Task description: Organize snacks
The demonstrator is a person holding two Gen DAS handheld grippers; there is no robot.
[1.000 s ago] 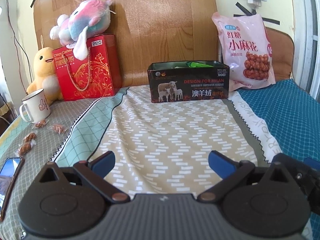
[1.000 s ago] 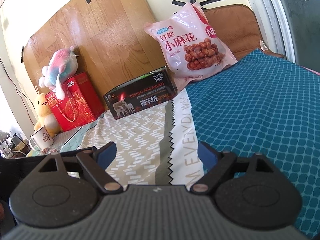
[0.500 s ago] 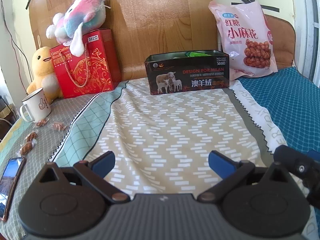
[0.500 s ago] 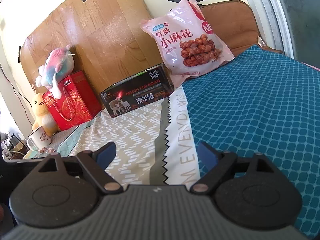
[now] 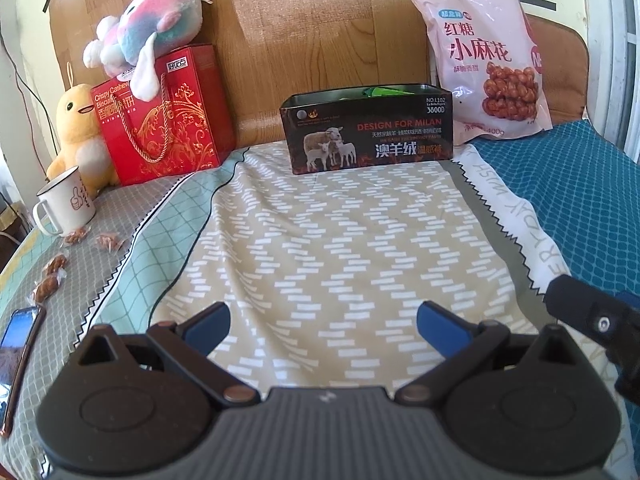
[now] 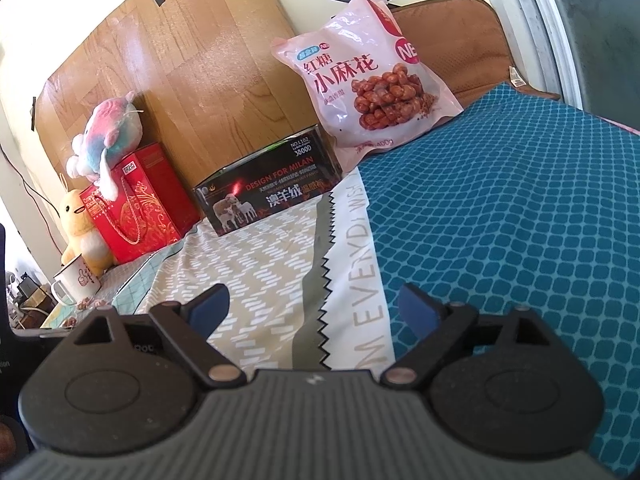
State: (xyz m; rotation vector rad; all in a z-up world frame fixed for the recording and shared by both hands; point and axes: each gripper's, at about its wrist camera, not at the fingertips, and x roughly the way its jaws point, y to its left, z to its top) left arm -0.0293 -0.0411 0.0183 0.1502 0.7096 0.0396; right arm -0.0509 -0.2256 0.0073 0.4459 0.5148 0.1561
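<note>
A dark open tin box (image 5: 370, 132) with sheep printed on it stands at the back of the bed, with something green inside; it also shows in the right wrist view (image 6: 268, 196). A pink snack bag (image 5: 486, 68) leans on the wall to its right (image 6: 368, 76). Several small wrapped snacks (image 5: 76, 248) lie at the left near a white mug (image 5: 66, 206). My left gripper (image 5: 324, 322) is open and empty, low over the patterned cloth. My right gripper (image 6: 314, 306) is open and empty over the cloth's edge.
A red gift box (image 5: 160, 116) with a plush toy (image 5: 148, 46) on top and a yellow duck plush (image 5: 78, 136) stand at the back left. A phone (image 5: 20, 356) lies at the left edge. The right gripper's body (image 5: 596, 328) shows at the left view's right edge.
Both grippers have pulled back and tilted slightly, so the tin box and snack bag sit a little lower in view. Both stay open and empty.
</note>
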